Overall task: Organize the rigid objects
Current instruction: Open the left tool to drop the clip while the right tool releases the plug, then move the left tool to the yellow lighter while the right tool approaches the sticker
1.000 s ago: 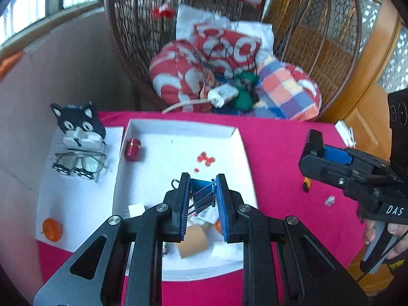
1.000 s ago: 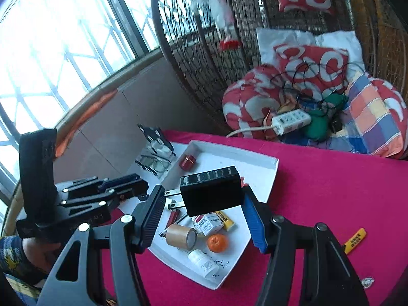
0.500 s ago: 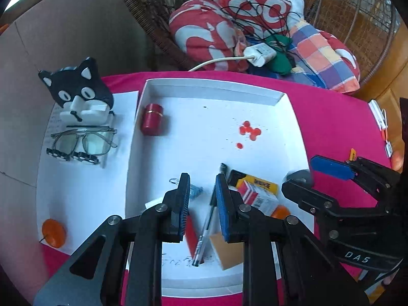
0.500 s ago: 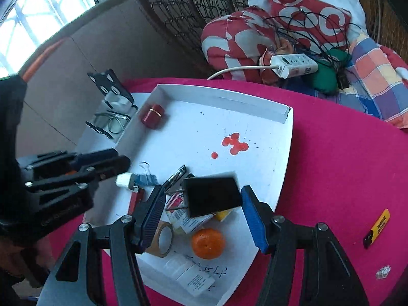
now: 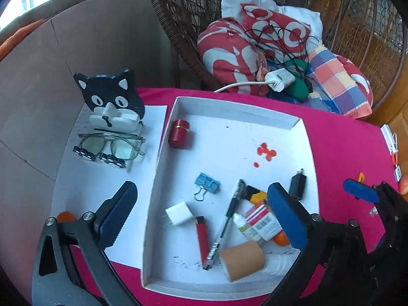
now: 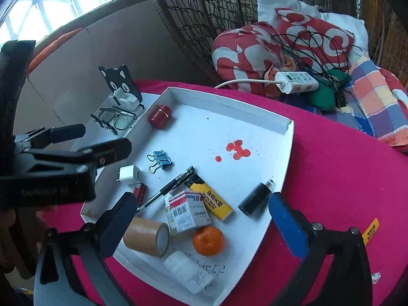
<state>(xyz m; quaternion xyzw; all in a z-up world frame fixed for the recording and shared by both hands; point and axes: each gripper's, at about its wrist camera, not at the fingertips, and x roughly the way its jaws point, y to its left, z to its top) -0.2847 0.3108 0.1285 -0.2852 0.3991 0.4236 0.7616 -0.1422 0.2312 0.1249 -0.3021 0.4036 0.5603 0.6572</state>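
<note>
We hold the left gripper [image 5: 201, 214] with its jaws spread wide and nothing between them, above the near half of the shallow white cardboard tray [image 5: 229, 107] that sits on the magenta tablecloth [image 5: 344, 153]. The right gripper [image 6: 201, 219] is likewise spread wide and carries nothing; in the left wrist view its blue-padded finger [image 5: 359, 195] shows at the 3 o'clock edge of the frame. Inside the tray, the blue metal binder clip [image 5: 207, 184] lies near the centre, with the white cube-shaped plug adapter [image 5: 179, 214] at 7 o'clock from it and the red rectangular lighter [image 5: 202, 237] just beyond that. The black ballpoint pen [image 5: 225, 219] lies diagonally at 4 o'clock from the clip. The black rectangular plug adapter [image 6: 256, 199] rests beside the tray's right wall, at 3 o'clock from the yellow rectangular lighter [image 6: 211, 199]. The red-and-white medicine box [image 6: 187, 211] touches the yellow lighter, the brown roll of packing tape [image 6: 146, 236] lies at 8 o'clock from the box, and the small orange mandarin [image 6: 208, 240] sits at 5 o'clock from it. The dark red cylindrical case [image 5: 179, 137] stands apart near the tray's far left corner. Outside the tray, at 9 o'clock, clear-framed glasses [image 5: 112, 145] rest on the black-and-white cat-shaped holder [image 5: 112, 102].
</note>
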